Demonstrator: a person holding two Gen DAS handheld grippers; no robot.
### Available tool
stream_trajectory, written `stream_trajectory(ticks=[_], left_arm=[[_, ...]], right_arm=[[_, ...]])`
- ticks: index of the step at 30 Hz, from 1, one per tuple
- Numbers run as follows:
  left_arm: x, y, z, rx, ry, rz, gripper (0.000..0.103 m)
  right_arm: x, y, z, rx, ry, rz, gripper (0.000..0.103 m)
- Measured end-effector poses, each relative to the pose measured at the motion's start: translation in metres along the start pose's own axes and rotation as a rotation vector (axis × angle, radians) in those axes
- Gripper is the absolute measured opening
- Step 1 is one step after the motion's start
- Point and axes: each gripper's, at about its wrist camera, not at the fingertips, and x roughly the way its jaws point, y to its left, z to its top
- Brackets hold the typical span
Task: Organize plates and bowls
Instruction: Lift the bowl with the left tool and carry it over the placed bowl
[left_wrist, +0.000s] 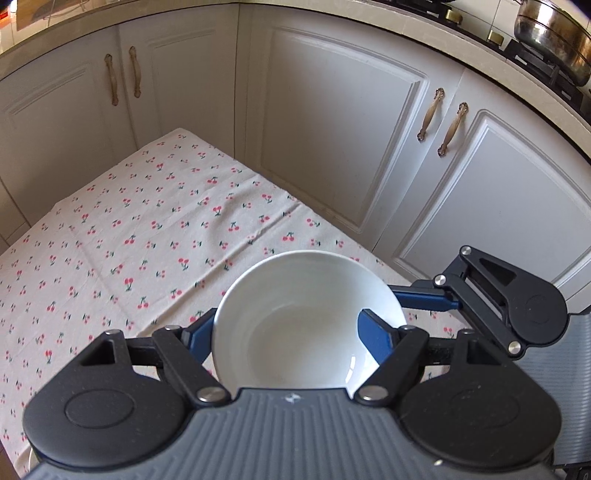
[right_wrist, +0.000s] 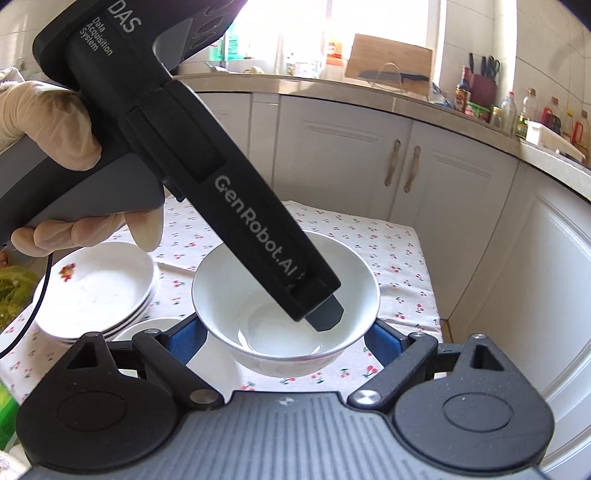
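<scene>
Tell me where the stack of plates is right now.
In the right wrist view, the stack of plates sits at the left on the cherry-print cloth, just left of the white bowl. The left wrist view does not show it.

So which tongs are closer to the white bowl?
Left. The left tongs grip the white bowl, one finger inside it. The right tongs straddle its outside; contact is unclear.

white cabinet doors (left_wrist: 332, 122) straight ahead of the gripper, cherry-print tablecloth (left_wrist: 129, 240) underneath, sunny window (right_wrist: 376, 22) up past the countertop (right_wrist: 295, 83)
</scene>
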Motion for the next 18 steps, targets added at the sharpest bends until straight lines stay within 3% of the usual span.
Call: stream_trajectory(ticks=[18], left_arm=[[-0.013,0.009,-0.059,-0.067,0.014,0.037,0.079]], right_arm=[[-0.004,0.043,-0.022,-0.027,0.045,0.103,0.094]])
